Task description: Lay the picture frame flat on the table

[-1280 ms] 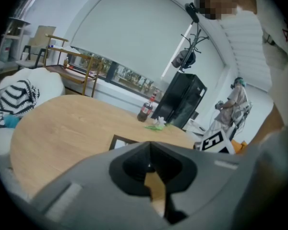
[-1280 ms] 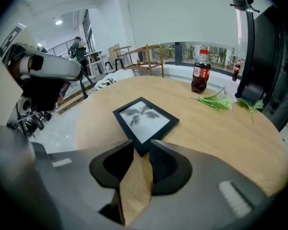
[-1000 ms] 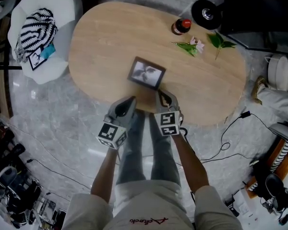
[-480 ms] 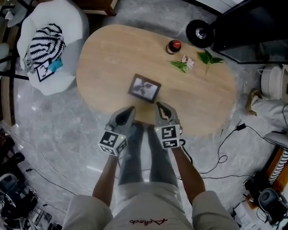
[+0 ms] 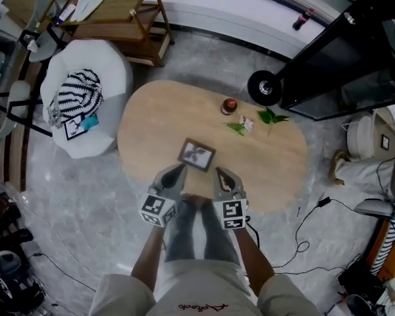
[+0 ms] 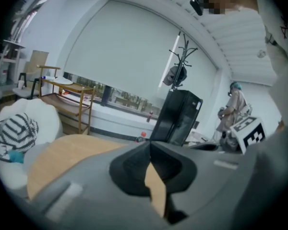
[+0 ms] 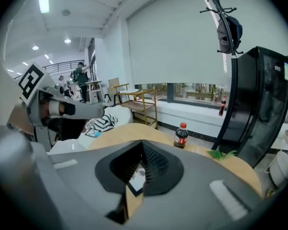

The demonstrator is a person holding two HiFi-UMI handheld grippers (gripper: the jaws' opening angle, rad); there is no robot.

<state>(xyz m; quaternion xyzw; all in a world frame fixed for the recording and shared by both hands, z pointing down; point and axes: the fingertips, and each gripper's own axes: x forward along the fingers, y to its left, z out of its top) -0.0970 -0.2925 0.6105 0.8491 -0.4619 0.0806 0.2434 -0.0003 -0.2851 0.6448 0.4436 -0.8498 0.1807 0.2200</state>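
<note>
Holding my left gripper (image 5: 178, 170) and right gripper (image 5: 220, 173) jaws together, empty, picture frame (image 5: 197, 155) flat on tabletop (image 5: 151, 124), whole only in head view

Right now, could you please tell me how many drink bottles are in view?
2. The first bottle stands on the wooden table beside the leafy sprigs; the second bottle stands on the white ledge beyond it. Others may be hidden behind furniture.

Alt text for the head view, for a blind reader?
A picture frame lies flat on an oval table, seen from above. A person holds the left gripper and right gripper, shut and empty, before it; a bottle and flowers sit beyond.
</note>
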